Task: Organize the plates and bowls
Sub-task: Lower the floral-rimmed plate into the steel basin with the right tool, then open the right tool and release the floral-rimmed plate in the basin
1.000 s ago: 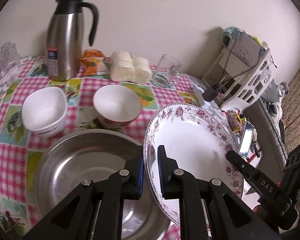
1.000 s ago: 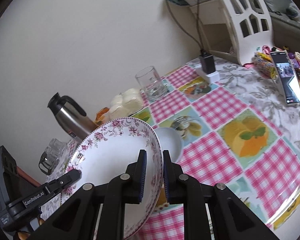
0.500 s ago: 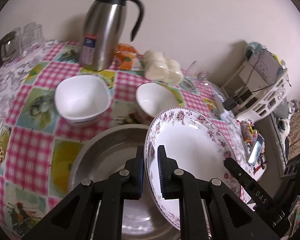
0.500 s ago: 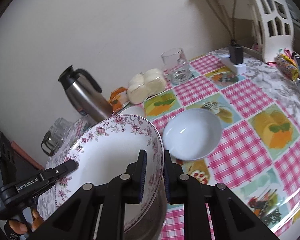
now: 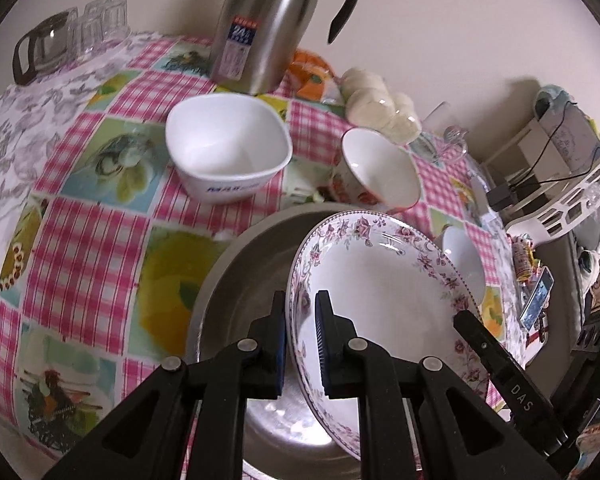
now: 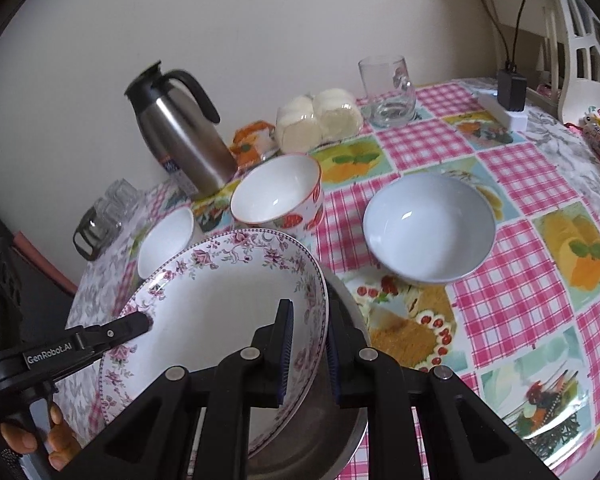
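1. The white plate with a pink flower border (image 5: 388,280) is held in the air, tilted, over the big round steel basin (image 5: 236,276). It does not yet lie flat inside the basin.
2. The left gripper (image 5: 300,344) has its jaws narrow, clamped on the plate's left rim. The right gripper (image 6: 306,354) has its jaws narrow too, clamped on the opposite rim.
3. I judge this step as half done: the plate is over the basin, but it is not yet set down and let go.
4. Three bowls stand apart on the pink checked tabletop (image 6: 512,184), none of them stacked: the square white bowl with blue letters (image 5: 228,148), the round white bowl with red strawberry pattern (image 6: 278,196) and the plain pale round bowl (image 6: 428,226).
5. So, in my view, most of the organizing is left: the bowls are still to be gathered.
6. The steel thermos jug (image 5: 272,24) and the clear glass mug (image 6: 388,88) stand near the wall, behind the bowls.
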Available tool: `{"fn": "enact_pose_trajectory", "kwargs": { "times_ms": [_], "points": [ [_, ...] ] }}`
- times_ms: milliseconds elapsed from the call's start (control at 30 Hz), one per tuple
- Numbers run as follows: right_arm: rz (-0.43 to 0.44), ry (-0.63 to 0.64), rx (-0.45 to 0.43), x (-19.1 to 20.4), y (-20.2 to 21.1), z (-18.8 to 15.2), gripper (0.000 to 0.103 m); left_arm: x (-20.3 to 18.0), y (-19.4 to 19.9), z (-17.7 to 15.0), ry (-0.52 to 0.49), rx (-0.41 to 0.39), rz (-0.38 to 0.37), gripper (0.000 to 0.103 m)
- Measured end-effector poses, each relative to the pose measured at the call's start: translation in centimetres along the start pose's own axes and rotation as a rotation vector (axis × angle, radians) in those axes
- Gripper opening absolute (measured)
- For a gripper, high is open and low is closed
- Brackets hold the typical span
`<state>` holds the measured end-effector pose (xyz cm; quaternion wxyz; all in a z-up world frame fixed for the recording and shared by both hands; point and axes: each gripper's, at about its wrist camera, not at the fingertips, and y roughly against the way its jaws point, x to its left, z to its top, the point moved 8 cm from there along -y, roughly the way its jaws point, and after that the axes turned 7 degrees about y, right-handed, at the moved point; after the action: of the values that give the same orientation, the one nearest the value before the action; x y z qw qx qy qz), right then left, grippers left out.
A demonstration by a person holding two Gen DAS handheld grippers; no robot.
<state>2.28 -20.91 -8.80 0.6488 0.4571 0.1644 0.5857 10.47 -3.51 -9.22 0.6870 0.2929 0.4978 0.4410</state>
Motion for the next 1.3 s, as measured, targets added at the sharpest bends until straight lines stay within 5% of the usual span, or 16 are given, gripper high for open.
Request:
{"fn": "enact_pose_trajectory", "kwargs": {
  "times_ms": [1300],
  "points": [
    [-0.061, 0.099, 0.170, 0.3, -3.4, -2.6, 0.019, 2.7, -4.1, -2.1, 0.058, 0.167, 0.127, 0.016]
  ]
}}
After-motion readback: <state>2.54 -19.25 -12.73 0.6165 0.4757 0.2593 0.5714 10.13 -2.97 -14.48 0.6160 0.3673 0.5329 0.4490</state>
